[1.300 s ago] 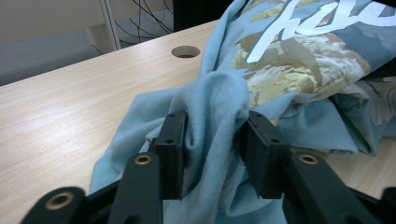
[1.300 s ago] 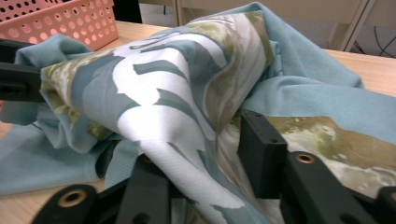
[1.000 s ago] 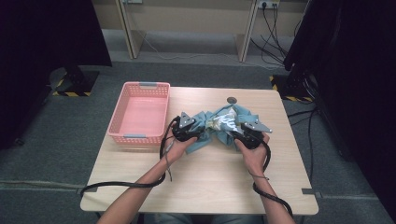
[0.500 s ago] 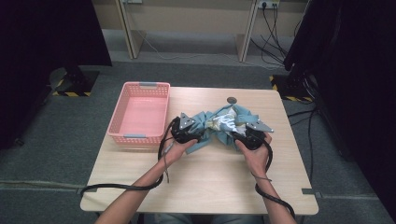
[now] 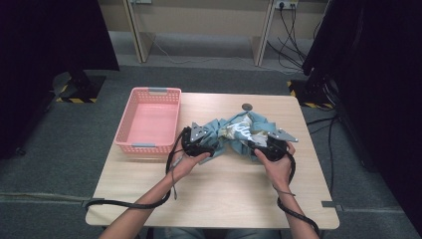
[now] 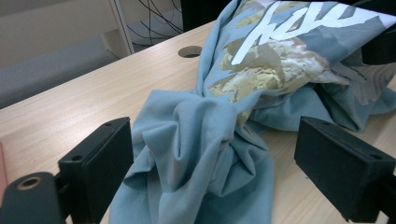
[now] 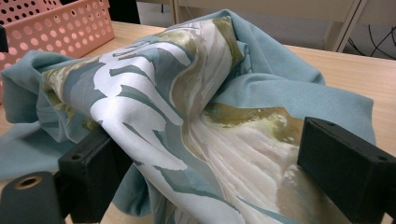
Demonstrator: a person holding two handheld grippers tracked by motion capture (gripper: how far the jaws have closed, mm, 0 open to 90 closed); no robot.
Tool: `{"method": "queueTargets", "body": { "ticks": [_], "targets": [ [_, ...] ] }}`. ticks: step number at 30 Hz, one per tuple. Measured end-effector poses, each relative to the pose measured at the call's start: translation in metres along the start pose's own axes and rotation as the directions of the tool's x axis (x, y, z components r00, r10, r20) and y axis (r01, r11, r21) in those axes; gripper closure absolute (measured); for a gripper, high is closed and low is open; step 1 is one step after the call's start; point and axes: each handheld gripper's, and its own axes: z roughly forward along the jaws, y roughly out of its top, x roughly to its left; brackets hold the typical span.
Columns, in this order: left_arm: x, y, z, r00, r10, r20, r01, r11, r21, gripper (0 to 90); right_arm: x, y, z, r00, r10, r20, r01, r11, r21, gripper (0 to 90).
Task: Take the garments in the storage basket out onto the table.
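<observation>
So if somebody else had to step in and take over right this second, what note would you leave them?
Left hand-held gripper: jaws have just been opening and stand wide, a bunched fold of the blue-green printed shirt between them, pads not pressing it.
Right hand-held gripper: the same, jaws just opened, the printed part of the shirt lying between them.
Shirt: crumpled mid-table, beside the pink basket, which holds nothing.
Done: nothing is folded or in the basket.
Left: probably regrip, tidy the shirt and move it to the basket.

Both hand-held grippers' jaws have just been opening around the shirt [image 5: 242,130].
</observation>
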Motion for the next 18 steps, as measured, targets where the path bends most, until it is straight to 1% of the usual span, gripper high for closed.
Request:
{"method": "queueTargets", "body": {
  "ticks": [1,3,4,14,18],
  "targets": [
    [0.000,0.000,-0.005,1.0000,0.007,0.005,-0.007,1.0000,-0.004,11.4,0.000,0.000,0.000,1.0000,0.000,0.000,0.000,1.000,0.000,9.0],
    [0.000,0.000,-0.005,1.0000,0.007,0.005,-0.007,1.0000,-0.004,11.2,0.000,0.000,-0.002,1.0000,-0.003,-0.009,0.003,1.000,0.000,9.0],
    [-0.001,0.000,-0.008,0.9998,0.017,0.004,-0.017,0.9998,-0.006,11.2,0.000,0.000,-0.002,1.0000,-0.003,-0.009,0.003,1.000,0.000,8.6],
    [-0.002,-0.001,-0.016,0.9998,0.016,0.013,-0.016,0.9998,-0.015,11.2,-0.001,-0.001,-0.008,0.9996,-0.012,-0.025,0.012,1.000,-0.001,8.1],
    [-0.004,0.000,-0.021,0.9995,0.023,0.021,-0.022,0.9995,-0.022,11.2,-0.001,-0.002,-0.012,0.9993,-0.013,-0.034,0.013,1.000,-0.005,8.0]
  ]
}}
